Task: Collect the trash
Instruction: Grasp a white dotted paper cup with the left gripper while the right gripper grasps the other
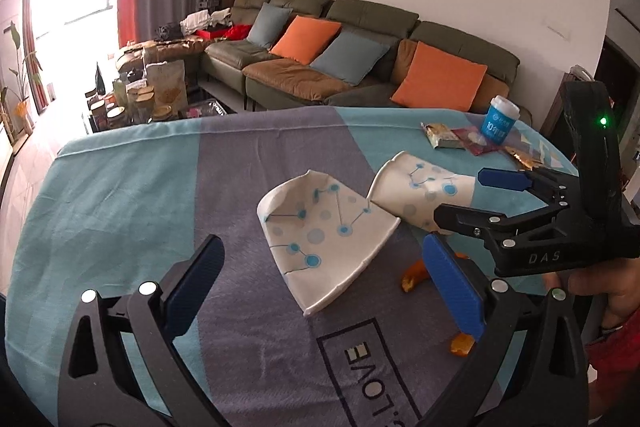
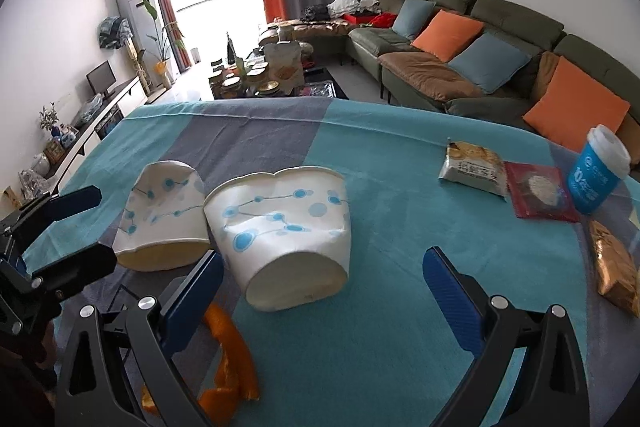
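Note:
Two crushed white paper cups with blue dots lie on their sides on the teal and grey tablecloth (image 1: 120, 207). In the left wrist view the nearer cup (image 1: 324, 231) lies just ahead of my open left gripper (image 1: 324, 287), apart from its fingers. The second cup (image 1: 416, 187) lies to its right, its base between the fingers of my open right gripper (image 1: 460, 197). From the right wrist, that cup (image 2: 288, 231) sits ahead of the open right gripper (image 2: 324, 303); the other cup (image 2: 164, 219) lies by the left gripper (image 2: 106, 225). Orange peel (image 2: 232, 359) lies near the right gripper's left finger.
Far right on the table stand a blue cup with a white lid (image 2: 600, 171), a pale snack packet (image 2: 472, 167), a red packet (image 2: 538, 195) and a gold wrapper (image 2: 616, 271). A green sofa (image 1: 360, 39) with cushions and a cluttered coffee table (image 2: 272, 79) lie beyond.

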Demonstrator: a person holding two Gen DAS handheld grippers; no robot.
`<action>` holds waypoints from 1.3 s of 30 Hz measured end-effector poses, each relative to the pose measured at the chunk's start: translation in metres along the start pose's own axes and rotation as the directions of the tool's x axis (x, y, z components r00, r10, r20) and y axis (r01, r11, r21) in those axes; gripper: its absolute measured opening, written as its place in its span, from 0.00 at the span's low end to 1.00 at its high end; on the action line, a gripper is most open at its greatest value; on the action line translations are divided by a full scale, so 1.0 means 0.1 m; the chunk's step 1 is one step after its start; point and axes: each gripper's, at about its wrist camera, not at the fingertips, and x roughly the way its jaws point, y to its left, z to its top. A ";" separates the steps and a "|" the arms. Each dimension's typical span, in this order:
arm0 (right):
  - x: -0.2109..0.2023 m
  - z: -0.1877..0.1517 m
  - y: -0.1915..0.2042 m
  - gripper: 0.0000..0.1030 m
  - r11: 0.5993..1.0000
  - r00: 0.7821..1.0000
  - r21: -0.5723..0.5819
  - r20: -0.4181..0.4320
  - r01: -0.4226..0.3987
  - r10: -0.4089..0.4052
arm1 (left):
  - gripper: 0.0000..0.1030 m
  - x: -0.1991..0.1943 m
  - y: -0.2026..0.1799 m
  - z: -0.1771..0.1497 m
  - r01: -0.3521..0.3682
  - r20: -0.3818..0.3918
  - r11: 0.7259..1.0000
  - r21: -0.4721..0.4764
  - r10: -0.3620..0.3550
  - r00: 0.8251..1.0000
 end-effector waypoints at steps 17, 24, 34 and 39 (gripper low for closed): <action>0.20 0.07 -0.06 0.58 0.996 0.995 0.030 -0.032 -0.089 0.090 | 0.95 0.28 0.02 0.08 0.006 -0.065 0.999 -0.043 -0.009 0.998; -0.01 0.07 -0.22 0.58 0.992 0.996 0.095 0.033 -0.083 0.081 | 0.95 0.41 -0.02 0.18 0.006 -0.089 0.998 -0.068 -0.012 0.996; -0.24 -0.09 -0.32 0.58 0.988 0.995 0.139 0.075 -0.069 0.059 | 0.95 0.79 0.04 0.27 -0.027 -0.212 0.979 -0.201 -0.016 0.977; -0.30 -0.10 -0.30 0.58 0.987 0.994 0.144 0.086 -0.077 0.065 | 0.94 0.86 0.01 0.30 -0.014 -0.206 0.979 -0.203 -0.029 0.978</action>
